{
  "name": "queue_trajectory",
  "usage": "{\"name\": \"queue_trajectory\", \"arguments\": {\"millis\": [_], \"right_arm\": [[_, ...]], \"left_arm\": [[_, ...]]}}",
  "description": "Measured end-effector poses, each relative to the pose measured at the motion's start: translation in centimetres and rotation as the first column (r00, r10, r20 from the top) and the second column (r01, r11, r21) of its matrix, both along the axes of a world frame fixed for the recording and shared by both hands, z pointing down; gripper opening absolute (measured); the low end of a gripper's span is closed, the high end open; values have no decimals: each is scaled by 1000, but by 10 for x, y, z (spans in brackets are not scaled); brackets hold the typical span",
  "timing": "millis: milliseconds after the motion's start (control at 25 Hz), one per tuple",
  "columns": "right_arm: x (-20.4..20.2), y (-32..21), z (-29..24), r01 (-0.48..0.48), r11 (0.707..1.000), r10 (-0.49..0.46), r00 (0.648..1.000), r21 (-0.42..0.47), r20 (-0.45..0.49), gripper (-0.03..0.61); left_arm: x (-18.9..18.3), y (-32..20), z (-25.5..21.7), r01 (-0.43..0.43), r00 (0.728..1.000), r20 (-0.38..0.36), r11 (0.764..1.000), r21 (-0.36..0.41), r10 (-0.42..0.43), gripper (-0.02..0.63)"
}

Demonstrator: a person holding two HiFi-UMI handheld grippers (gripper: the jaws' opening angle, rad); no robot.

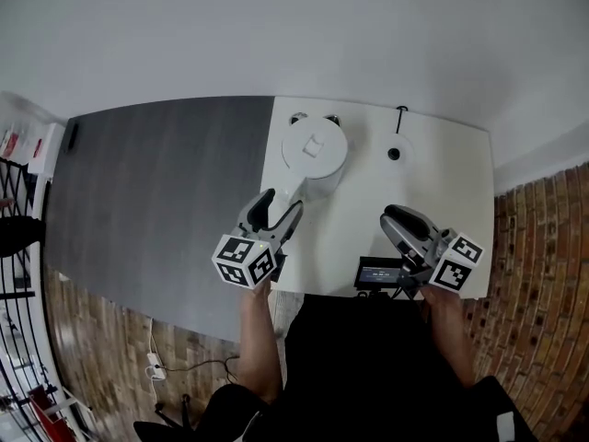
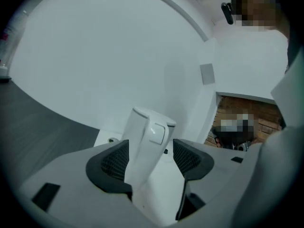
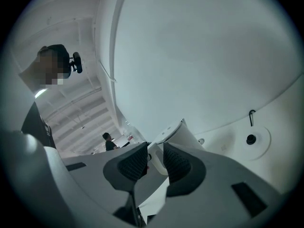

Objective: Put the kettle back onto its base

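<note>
The kettle (image 1: 313, 153) is stood at the far left of the table (image 1: 451, 191), apart from its base (image 1: 394, 154). Its handle (image 2: 148, 144) is straddled by the released jaws of the left gripper (image 1: 283, 203). The jaws of the right gripper (image 1: 394, 217) are held slightly parted, empty.

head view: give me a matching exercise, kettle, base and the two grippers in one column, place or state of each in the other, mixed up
Things:
1 kettle
2 base
3 left gripper
4 right gripper

Places or states:
A right of the kettle, nothing standing on it
B jaws a little apart, nothing between them
C at the left of the table, off its base
D jaws open on either side of the handle

Pairs: 1-C, 2-A, 3-D, 4-B
</note>
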State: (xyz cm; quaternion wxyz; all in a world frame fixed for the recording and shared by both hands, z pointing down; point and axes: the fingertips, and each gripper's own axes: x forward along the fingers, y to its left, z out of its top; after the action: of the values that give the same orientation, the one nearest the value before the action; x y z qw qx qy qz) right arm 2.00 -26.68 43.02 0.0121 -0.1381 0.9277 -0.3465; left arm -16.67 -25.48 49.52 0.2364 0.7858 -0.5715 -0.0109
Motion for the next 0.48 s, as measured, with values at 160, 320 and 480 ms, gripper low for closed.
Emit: {"name": "queue_trajectory", "arguments": {"millis": [160,320,480], "right_arm": [[3,-1,-2,-18,1000,18,1000,4,-2,91],[9,-2,-2,-33,999,33,999,9,-6,91],[12,-3,1,-35,999,35,999,8,-19,91]], "left_arm": [[9,-22,-1,-51,996,67,999,5,51,288],[14,-30,3,-68,989,133,998,-11,69,238],[15,-32,4,-68,983,172,998,0,67,179]]}}
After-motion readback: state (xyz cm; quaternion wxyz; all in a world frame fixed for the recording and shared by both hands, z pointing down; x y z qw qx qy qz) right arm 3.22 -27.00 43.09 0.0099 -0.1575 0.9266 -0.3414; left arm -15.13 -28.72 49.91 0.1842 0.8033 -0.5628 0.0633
